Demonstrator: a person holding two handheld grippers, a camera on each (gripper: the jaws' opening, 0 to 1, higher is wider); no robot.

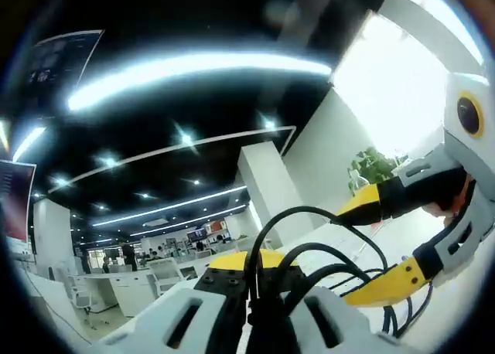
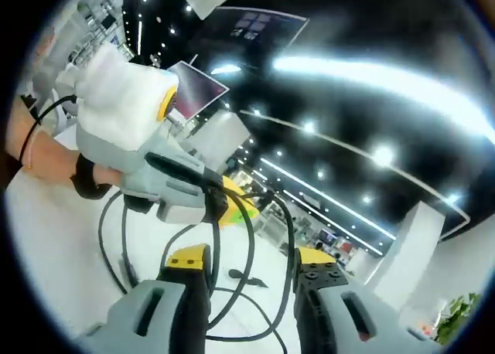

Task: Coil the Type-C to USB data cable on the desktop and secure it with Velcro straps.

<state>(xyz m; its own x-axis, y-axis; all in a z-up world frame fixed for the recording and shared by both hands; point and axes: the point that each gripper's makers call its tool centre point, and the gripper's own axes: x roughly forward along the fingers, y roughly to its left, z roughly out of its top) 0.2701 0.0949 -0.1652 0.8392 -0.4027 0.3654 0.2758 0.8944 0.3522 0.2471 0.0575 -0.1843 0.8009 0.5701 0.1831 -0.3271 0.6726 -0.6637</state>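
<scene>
two hand-held grippers, looped black cable

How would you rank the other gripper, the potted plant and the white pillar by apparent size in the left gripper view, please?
1. Right gripper, largest, though nearness inflates it.
2. White pillar.
3. Potted plant, smallest.

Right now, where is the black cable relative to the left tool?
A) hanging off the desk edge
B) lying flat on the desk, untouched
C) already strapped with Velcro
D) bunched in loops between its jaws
D: in the left gripper view the black cable rises in several loops out from between the jaws of the left tool, while the right tool comes in from the right with a loop running between its yellow tips.
</scene>
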